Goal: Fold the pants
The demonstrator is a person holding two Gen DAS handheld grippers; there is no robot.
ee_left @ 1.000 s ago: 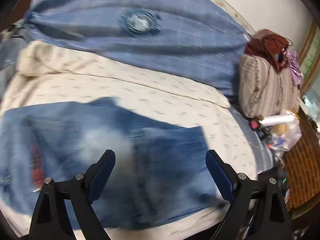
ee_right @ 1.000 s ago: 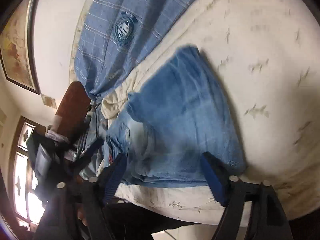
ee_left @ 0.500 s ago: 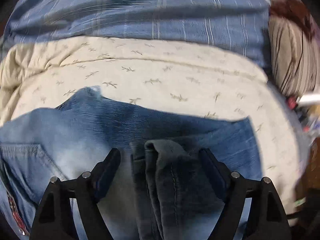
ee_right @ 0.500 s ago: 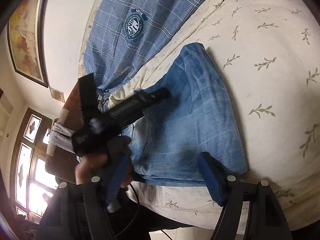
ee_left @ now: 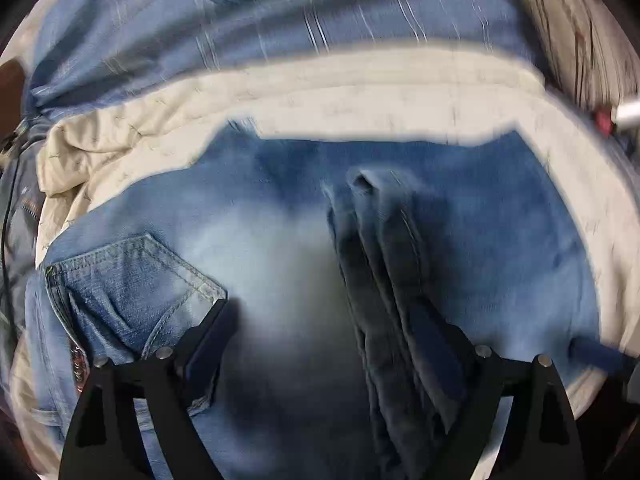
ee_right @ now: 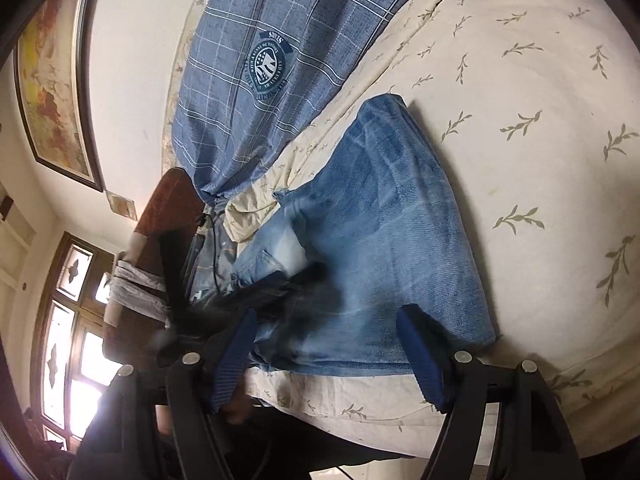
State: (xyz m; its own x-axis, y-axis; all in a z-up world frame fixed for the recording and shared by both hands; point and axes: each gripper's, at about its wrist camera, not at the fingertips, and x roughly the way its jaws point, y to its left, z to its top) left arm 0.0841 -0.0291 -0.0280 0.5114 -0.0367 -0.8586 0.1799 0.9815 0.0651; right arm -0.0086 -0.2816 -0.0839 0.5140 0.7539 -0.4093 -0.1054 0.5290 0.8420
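Blue jeans (ee_left: 480, 216) lie folded on a cream bedspread (ee_left: 360, 92). A back pocket (ee_left: 132, 280) shows at the left and the stacked leg hems (ee_left: 384, 240) run down the middle. My left gripper (ee_left: 326, 344) is open, low over the jeans, its right finger (ee_left: 436, 344) beside the hems. In the right wrist view the jeans (ee_right: 392, 232) lie ahead of my right gripper (ee_right: 326, 356), which is open and empty at the bed's near edge. The left gripper (ee_right: 248, 292) appears there blurred over the jeans' left end.
A blue plaid cover (ee_right: 288, 52) with a round crest lies behind the jeans. A striped cushion (ee_left: 576, 28) is at the far right. A wooden chair (ee_right: 160, 216), a window (ee_right: 76, 340) and a framed map (ee_right: 52, 60) are to the left.
My left gripper has dropped closer to the jeans and shifted left, so the pocket now shows. My right gripper has hardly moved.
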